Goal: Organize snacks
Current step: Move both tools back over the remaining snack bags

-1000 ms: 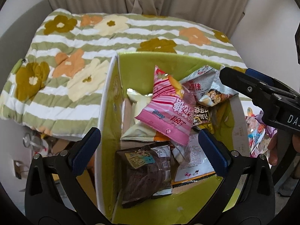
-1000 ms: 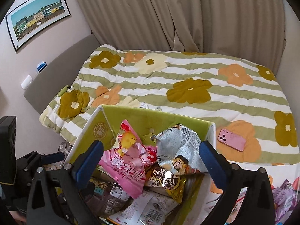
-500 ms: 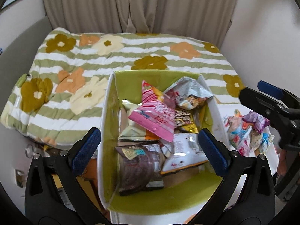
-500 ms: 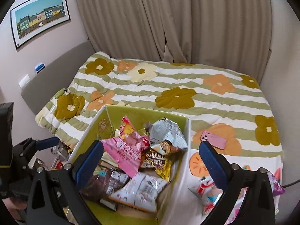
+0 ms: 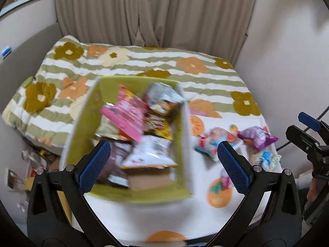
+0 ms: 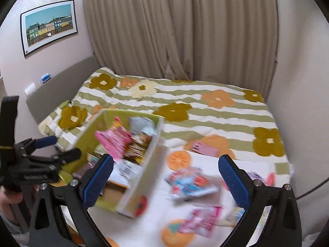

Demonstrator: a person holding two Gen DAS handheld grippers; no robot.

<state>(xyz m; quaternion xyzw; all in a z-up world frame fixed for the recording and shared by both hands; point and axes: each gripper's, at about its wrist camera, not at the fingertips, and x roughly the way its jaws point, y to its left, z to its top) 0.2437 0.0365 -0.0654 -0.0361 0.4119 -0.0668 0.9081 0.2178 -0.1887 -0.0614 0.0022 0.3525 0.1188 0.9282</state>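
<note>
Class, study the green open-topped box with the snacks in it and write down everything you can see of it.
The green open-topped box looks like cardboard: lime-green inner walls, pale whitish outside, with a red-orange fruit print on its near outer corner in the right wrist view. It is rectangular, upright and lidless, and stands on the white orange-print cloth at the foot of the striped flowered bedspread. Packets fill it loosely, a pink snack packet and a silver snack packet poking above the rim. Neither pair of tongs touches it. Motion blur hides finer detail.

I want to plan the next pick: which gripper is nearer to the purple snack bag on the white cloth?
Right. The right gripper hangs just beside the purple snack bag. The left gripper is beyond the green box, on its far side.
</note>
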